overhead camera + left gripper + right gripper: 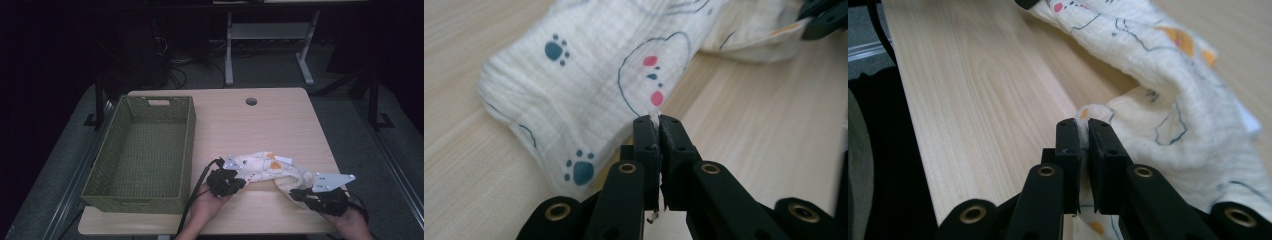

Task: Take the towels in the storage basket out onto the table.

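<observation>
A cream cloth point(265, 169) printed with paw marks and animal outlines lies bunched on the wooden table point(260, 125) near its front edge. My left gripper point(235, 181) holds the cloth's left end; its jaws are shut on a thin edge of the cloth point(589, 85), seen in the left gripper view at the left gripper point(659, 122). My right gripper point(300, 192) is at the cloth's right end. In the right gripper view the right gripper point(1083, 125) pinches a fold of the cloth point(1168, 100) between its shut jaws.
A green woven basket point(187, 150) with nothing in it stands on the table's left half. A round cable hole point(251, 101) sits near the far edge. Beyond the table a white desk frame point(270, 35) stands on the dark floor.
</observation>
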`<state>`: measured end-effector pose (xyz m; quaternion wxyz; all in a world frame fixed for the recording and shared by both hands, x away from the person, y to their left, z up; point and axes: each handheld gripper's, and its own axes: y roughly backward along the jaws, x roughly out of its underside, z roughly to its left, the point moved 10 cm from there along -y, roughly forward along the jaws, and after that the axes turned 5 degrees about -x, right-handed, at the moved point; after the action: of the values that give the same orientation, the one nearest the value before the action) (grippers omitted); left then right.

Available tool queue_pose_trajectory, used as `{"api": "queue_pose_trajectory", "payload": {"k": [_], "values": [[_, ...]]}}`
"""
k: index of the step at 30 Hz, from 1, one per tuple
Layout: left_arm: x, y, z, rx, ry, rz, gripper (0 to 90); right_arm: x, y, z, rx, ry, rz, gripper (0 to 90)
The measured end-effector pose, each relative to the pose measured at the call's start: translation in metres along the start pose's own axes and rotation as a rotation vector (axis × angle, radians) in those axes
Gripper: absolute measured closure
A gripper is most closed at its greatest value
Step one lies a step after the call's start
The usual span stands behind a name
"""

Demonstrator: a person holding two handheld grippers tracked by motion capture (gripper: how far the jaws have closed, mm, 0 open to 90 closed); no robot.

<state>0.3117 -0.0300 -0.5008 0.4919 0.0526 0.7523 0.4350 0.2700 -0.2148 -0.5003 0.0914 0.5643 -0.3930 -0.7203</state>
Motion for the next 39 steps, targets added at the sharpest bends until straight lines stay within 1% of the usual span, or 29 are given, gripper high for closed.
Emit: {"api": "queue_pose_trajectory", "payload": {"k": [1, 2, 3, 4, 5, 6, 8, 9, 10, 11, 12, 15, 16, 17, 19, 21, 23, 25, 27, 30, 31, 32, 33, 34, 35, 36, 37, 38, 39], "values": [[0.0, 0.0, 0.0, 0.0, 0.0, 0.0, 87.0, 0.0, 0.0, 0.0, 0.0, 0.0, 0.0, 83.2], [-0.003, 0.006, 0.0, 0.011, 0.006, -0.011, 87.0, -0.002, 0.004, -0.001, 0.006, 0.003, -0.01, 83.2], [-0.007, 0.011, -0.001, 0.023, 0.014, -0.026, 87.0, -0.005, 0.008, -0.001, 0.01, 0.004, -0.02, 83.2], [-0.015, 0.022, -0.002, 0.048, 0.039, -0.059, 87.0, -0.009, 0.016, -0.002, 0.022, 0.005, -0.036, 83.2], [-0.015, 0.022, -0.002, 0.048, 0.039, -0.059, 87.0, -0.011, 0.02, -0.004, 0.03, 0.012, -0.045, 83.2], [-0.023, 0.032, -0.003, 0.063, 0.048, -0.089, 87.0, -0.012, 0.024, -0.004, 0.036, 0.009, -0.051, 83.2], [-0.03, 0.042, -0.004, 0.077, 0.061, -0.116, 87.0, -0.015, 0.031, -0.007, 0.048, 0.009, -0.063, 83.2], [-0.03, 0.042, -0.004, 0.077, 0.061, -0.116, 87.0, -0.015, 0.031, -0.007, 0.048, 0.009, -0.063, 83.2], [-0.035, 0.05, -0.004, 0.077, 0.058, -0.137, 87.0, -0.019, 0.039, -0.008, 0.062, 0.013, -0.075, 83.2], [-0.035, 0.05, -0.004, 0.077, 0.058, -0.137, 87.0, -0.019, 0.039, -0.008, 0.062, 0.013, -0.075, 83.2], [-0.038, 0.058, -0.006, 0.09, 0.067, -0.156, 87.0, -0.021, 0.046, -0.008, 0.073, 0.027, -0.084, 83.2], [-0.04, 0.064, -0.008, 0.1, 0.069, -0.169, 87.0, -0.024, 0.054, -0.008, 0.088, 0.039, -0.093, 83.3], [-0.041, 0.07, -0.011, 0.112, 0.073, -0.18, 87.1, -0.026, 0.061, -0.006, 0.095, 0.036, -0.11, 83.2], [-0.041, 0.07, -0.011, 0.112, 0.073, -0.18, 87.1, -0.028, 0.064, -0.005, 0.098, 0.04, -0.116, 83.3], [-0.043, 0.081, -0.016, 0.135, 0.082, -0.209, 87.1, -0.031, 0.071, -0.002, 0.107, 0.049, -0.125, 83.3], [-0.044, 0.085, -0.018, 0.138, 0.082, -0.218, 87.1, -0.032, 0.074, 0.0, 0.111, 0.055, -0.128, 83.2], [-0.046, 0.093, -0.022, 0.145, 0.077, -0.226, 87.1, -0.036, 0.082, 0.006, 0.119, 0.072, -0.135, 83.3], [-0.048, 0.105, -0.025, 0.152, 0.077, -0.241, 87.1, -0.038, 0.086, 0.009, 0.121, 0.077, -0.137, 83.3], [-0.054, 0.117, -0.026, 0.152, 0.093, -0.273, 87.1, -0.042, 0.096, 0.015, 0.133, 0.094, -0.139, 83.5], [-0.07, 0.123, -0.014, 0.081, 0.09, -0.306, 87.2, -0.047, 0.1, 0.013, 0.135, 0.099, -0.134, 84.0], [-0.079, 0.119, -0.006, 0.059, 0.099, -0.316, 87.4, -0.056, 0.098, -0.005, 0.144, 0.091, -0.113, 84.7], [-0.09, 0.114, 0.004, 0.027, 0.124, -0.334, 87.4, -0.063, 0.096, -0.02, 0.15, 0.079, -0.112, 85.0], [-0.102, 0.106, 0.018, -0.025, 0.143, -0.355, 87.4, -0.072, 0.093, -0.041, 0.159, 0.057, -0.126, 85.1], [-0.129, 0.089, 0.053, -0.157, 0.202, -0.396, 86.8, -0.084, 0.089, -0.063, 0.163, 0.028, -0.133, 84.9], [-0.14, 0.08, 0.073, -0.25, 0.217, -0.408, 85.3, -0.094, 0.085, -0.088, 0.193, 0.002, -0.123, 83.8], [-0.148, 0.072, 0.092, -0.336, 0.235, -0.409, 78.6, -0.105, 0.082, -0.113, 0.238, -0.013, -0.123, 81.3], [-0.148, 0.072, 0.092, -0.336, 0.235, -0.409, 69.3, -0.105, 0.082, -0.113, 0.238, -0.013, -0.123, 81.3], [-0.153, 0.061, 0.108, -0.369, 0.275, -0.396, 69.3, -0.114, 0.081, -0.134, 0.266, -0.041, -0.153, 72.6], [-0.153, 0.051, 0.116, -0.363, 0.304, -0.372, 64.5, -0.12, 0.077, -0.156, 0.307, -0.103, -0.154, 63.0]]}}
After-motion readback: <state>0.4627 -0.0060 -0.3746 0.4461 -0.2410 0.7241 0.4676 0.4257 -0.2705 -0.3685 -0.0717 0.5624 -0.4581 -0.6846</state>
